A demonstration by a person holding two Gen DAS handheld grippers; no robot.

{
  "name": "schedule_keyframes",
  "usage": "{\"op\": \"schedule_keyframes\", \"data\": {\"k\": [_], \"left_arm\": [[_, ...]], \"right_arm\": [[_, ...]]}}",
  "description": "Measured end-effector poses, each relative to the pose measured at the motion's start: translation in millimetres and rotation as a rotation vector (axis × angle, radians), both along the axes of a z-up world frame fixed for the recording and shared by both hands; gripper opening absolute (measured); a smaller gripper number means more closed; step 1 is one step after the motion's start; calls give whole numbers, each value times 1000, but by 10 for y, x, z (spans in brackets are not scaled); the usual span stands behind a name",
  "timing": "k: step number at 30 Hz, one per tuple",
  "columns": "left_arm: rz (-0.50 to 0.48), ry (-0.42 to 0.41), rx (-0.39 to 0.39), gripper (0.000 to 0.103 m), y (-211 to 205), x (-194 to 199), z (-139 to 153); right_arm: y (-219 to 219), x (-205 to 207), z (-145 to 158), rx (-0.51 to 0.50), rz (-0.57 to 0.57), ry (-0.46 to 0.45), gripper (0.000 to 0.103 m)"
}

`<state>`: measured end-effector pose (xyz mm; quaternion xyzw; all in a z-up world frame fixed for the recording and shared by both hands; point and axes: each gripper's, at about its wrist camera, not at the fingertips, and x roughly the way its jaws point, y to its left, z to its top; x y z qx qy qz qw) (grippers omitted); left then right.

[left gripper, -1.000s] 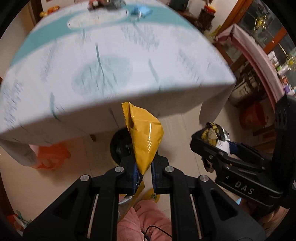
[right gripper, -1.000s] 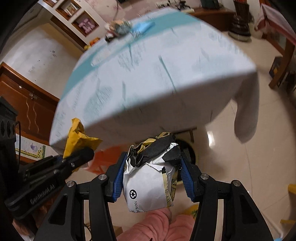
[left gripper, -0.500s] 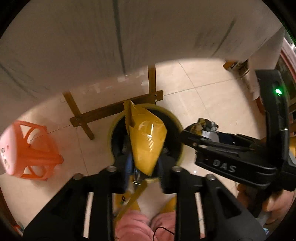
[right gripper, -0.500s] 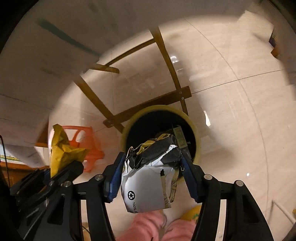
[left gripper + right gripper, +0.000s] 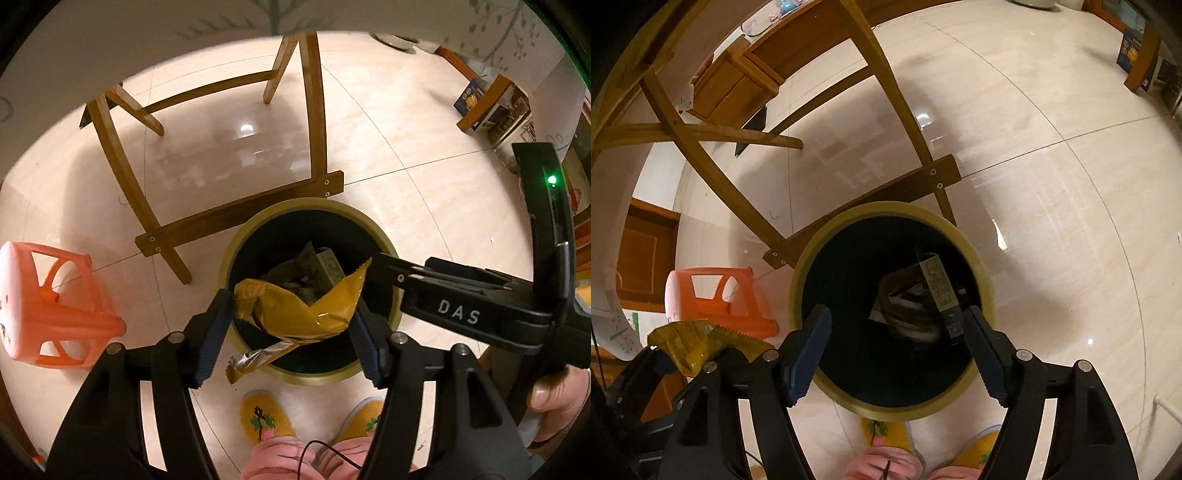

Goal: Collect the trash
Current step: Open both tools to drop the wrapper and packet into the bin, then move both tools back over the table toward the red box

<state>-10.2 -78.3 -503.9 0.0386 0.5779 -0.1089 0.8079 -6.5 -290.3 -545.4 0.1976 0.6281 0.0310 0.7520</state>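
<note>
Key relation: the yellow wrapper lay crosswise between the spreading jaws of the left gripper, directly above the mouth of the trash bin, so a straight drop should land it inside.
Long axis: ran side to side, pad to pad, with a foil tail dangling over the bin's near rim, which might snag there.
Left gripper: jaws opening, wrapper loose between them, not pinched as far as I could see.
Right gripper: jaws opening too, nothing between them, hovering over the same bin.
Nearer hand: left, since it had the wrapper.
Bin contents: crumpled packaging and a printed strip at the bottom.
Nearby: orange stool and wooden frame on the floor.
</note>
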Motion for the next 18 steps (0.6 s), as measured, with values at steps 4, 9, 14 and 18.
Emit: {"op": "schedule_keyframes", "data": {"k": [4,9,14,18], "left_arm": [[1,-8,-35,64,32,-38,210],[12,-19,-57,73,30,-25,420],[8,-25,-47,82,-50,-15,571],[6,-25,-45,82,-117,-33,737]], "right_arm": [[-24,-38,186,5,0,-9,75],[-110,-149,497,18,-16,-23,76],[-227,-240,741,22,-43,-33,76],[-338,-285,936,18,-68,-34,76]]}}
